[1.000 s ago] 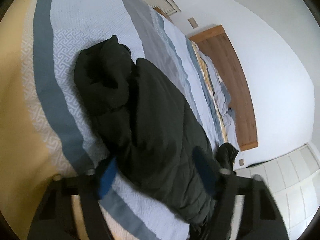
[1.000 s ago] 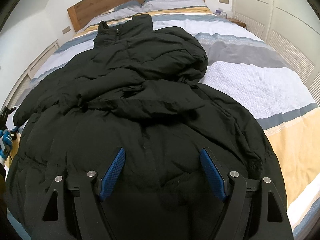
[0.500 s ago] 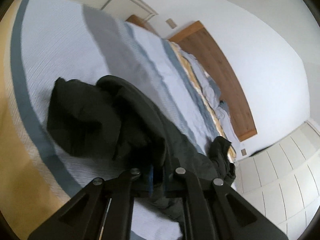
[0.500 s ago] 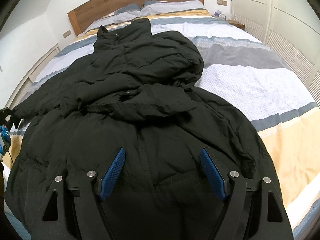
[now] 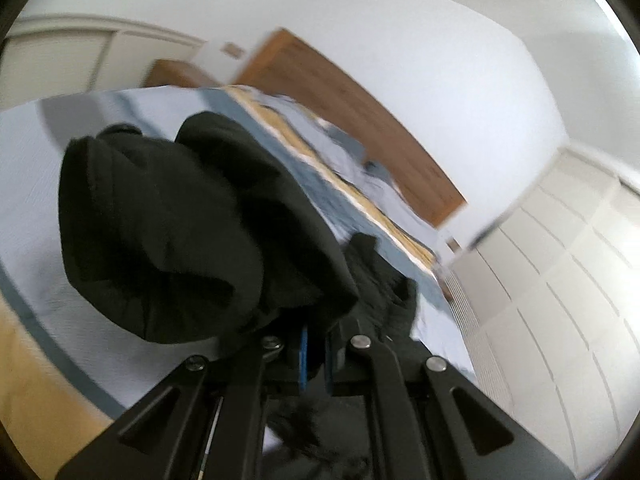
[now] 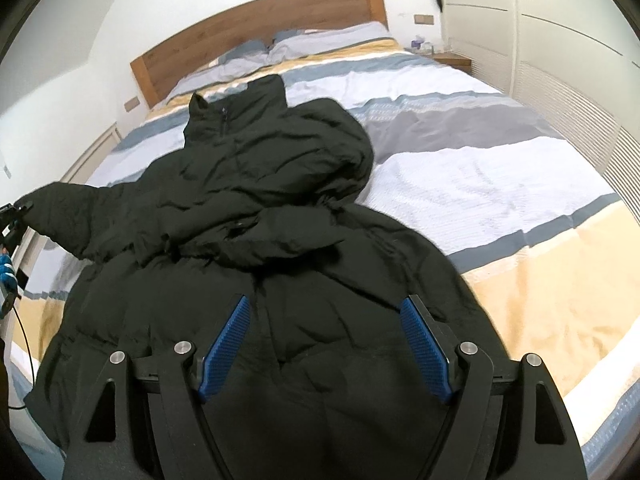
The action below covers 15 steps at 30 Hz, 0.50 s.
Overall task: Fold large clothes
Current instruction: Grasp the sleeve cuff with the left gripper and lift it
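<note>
A large black puffer jacket (image 6: 280,240) lies face up on the striped bed (image 6: 480,184), collar toward the headboard, one sleeve folded across its chest. My left gripper (image 5: 314,354) is shut on the cuff of the other sleeve (image 5: 180,220) and holds it lifted off the bed; in the right wrist view it shows at the far left edge (image 6: 10,216) with the sleeve (image 6: 68,216) stretched out to it. My right gripper (image 6: 326,340) is open and empty, hovering over the jacket's lower front.
A wooden headboard (image 6: 256,36) and pillows (image 6: 304,46) are at the bed's far end. White wardrobe doors (image 6: 560,52) line the right side. A bedside table (image 6: 452,60) stands in the far right corner. Bare striped cover lies right of the jacket.
My left gripper closed on the sleeve cuff and lifted it, tilting upward; the sleeve now stretches out sideways from the jacket. My right gripper stayed open and rose slightly.
</note>
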Each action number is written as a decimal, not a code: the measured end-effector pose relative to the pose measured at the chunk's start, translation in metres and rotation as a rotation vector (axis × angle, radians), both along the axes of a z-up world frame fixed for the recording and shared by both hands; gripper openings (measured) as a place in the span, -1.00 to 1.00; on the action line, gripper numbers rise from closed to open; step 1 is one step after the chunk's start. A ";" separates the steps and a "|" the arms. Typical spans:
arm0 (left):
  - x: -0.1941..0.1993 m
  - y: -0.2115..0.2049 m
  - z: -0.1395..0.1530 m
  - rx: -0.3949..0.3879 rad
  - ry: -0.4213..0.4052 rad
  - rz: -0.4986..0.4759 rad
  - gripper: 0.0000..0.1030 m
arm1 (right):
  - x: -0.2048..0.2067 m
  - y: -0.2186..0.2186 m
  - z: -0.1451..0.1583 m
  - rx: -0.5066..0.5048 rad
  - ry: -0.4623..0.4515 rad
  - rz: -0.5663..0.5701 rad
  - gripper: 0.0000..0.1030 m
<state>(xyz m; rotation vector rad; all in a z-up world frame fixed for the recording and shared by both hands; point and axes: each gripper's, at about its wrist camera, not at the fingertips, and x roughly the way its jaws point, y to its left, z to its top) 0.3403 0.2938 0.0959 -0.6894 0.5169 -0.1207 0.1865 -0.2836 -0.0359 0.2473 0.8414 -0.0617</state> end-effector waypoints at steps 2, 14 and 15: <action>0.002 -0.028 0.011 0.027 -0.014 -0.057 -0.91 | -0.005 -0.007 0.003 0.008 -0.008 -0.012 0.49; 0.013 -0.168 0.009 0.157 0.015 -0.316 -0.91 | -0.033 -0.045 0.016 0.045 -0.053 -0.081 0.50; 0.014 -0.178 0.004 0.170 0.028 -0.331 -0.91 | -0.034 -0.047 0.016 0.048 -0.054 -0.085 0.50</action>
